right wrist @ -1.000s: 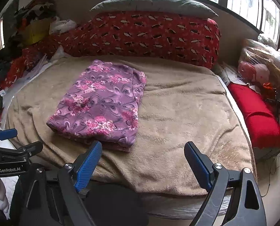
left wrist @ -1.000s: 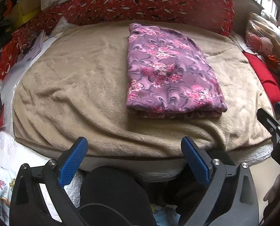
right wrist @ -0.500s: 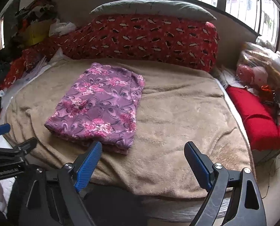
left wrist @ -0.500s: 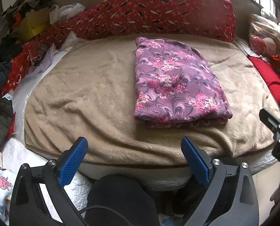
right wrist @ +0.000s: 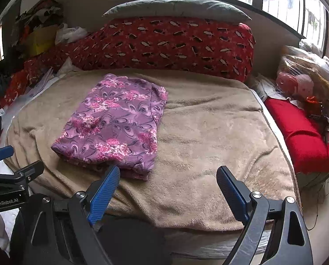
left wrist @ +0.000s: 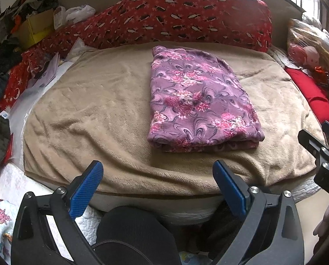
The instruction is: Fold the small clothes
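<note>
Left wrist view: the left gripper (left wrist: 157,183) stands wide open and empty, held off the near edge of the bed, its blue pads (left wrist: 87,190) clear of all fabric. The garment (left wrist: 197,101), purple with pink flowers, lies folded into a compact rectangle on the blanket (left wrist: 93,114), right of centre and well apart from the gripper. Stacked layers show along its near edge, which suggests the fold is complete or nearly so. The right gripper (left wrist: 319,152) enters at the right frame edge, also off the bed. Right wrist view: the right gripper (right wrist: 168,190) is likewise wide open and holds nothing; its left pad overlaps the garment's (right wrist: 113,125) near corner in the picture, but contact cannot be confirmed. The garment lies left of centre on the blanket (right wrist: 219,137), flat and square, with a red bolster (right wrist: 164,46) behind it. Both tools held back and open fit a release position, leaving the fold undisturbed.
</note>
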### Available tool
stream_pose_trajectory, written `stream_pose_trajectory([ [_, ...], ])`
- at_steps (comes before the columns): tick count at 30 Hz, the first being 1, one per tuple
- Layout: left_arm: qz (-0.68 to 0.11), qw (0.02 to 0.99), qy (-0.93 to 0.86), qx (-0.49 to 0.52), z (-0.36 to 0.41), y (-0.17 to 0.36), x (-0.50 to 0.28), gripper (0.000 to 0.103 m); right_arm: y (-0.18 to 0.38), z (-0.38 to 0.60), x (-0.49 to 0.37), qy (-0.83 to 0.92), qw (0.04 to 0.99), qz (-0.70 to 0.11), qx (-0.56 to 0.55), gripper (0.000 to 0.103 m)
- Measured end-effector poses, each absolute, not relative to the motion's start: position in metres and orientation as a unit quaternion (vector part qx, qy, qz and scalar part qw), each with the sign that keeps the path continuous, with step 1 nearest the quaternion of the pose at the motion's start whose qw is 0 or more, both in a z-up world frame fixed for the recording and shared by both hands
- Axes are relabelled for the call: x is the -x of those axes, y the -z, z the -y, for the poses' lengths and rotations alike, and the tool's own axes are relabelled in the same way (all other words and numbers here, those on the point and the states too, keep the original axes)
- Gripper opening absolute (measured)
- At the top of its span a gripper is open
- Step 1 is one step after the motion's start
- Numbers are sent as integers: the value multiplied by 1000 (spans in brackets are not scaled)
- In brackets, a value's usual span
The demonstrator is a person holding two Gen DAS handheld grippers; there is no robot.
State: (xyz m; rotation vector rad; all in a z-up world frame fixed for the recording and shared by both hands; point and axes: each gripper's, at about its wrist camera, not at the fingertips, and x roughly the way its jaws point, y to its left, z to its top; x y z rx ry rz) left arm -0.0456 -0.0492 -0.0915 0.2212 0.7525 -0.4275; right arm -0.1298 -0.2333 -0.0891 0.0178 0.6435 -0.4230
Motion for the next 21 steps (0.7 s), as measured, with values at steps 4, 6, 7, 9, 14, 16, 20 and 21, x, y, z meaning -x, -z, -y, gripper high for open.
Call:
stream_pose_trajectory([
  [4,-359,904,207,-104,48,88,48,100,86,233,133,208,928,-309,-10,91],
  [6,-357,905,207,-103,48,87,50,100,84,233,135,207,929,-305,-10,91],
  [7,-357,905,208,-103,48,86,51,100,83,233,136,207,930,-303,-10,91],
  [9,-357,905,209,-104,49,86,53,100,81,234,138,207,931,-300,-9,92],
  [14,-359,904,211,-99,50,84,55,100,77,236,143,209,933,-293,-14,92],
  [16,-361,903,215,-96,52,82,57,100,76,237,144,208,934,-291,-16,92],
  [20,-356,904,216,-101,55,80,61,100,75,239,147,209,935,-287,-19,92],
  [21,-356,903,217,-102,56,79,61,100,75,239,147,209,935,-286,-20,92],
])
